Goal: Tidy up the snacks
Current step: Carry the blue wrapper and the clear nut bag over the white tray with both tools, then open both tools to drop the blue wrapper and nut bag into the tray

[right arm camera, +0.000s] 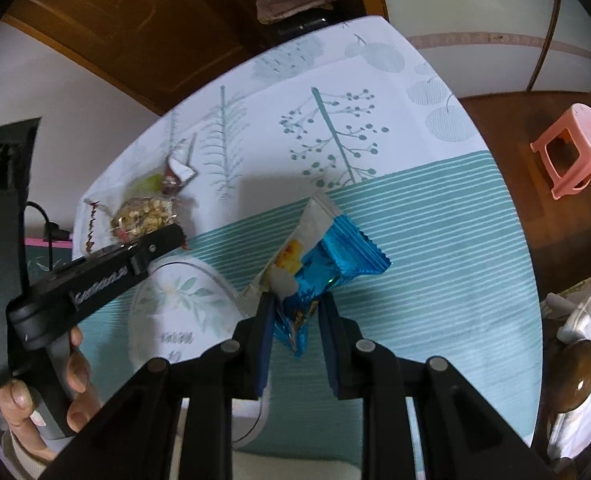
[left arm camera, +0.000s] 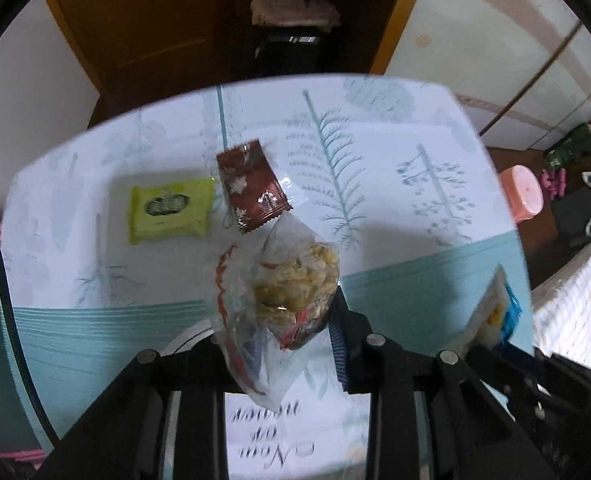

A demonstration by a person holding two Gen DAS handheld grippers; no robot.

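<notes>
My left gripper is shut on a clear bag of yellowish crunchy snacks and holds it above the table. The bag and left gripper also show in the right wrist view, at the left. My right gripper is shut on a blue and white snack packet, held above the teal striped cloth. That packet shows at the right in the left wrist view. A green packet and a brown packet lie on the tablecloth beyond the left gripper.
A white plate with a leaf print sits on the near part of the table, below both grippers. A pink stool stands on the floor to the right. A wooden cabinet stands behind the table.
</notes>
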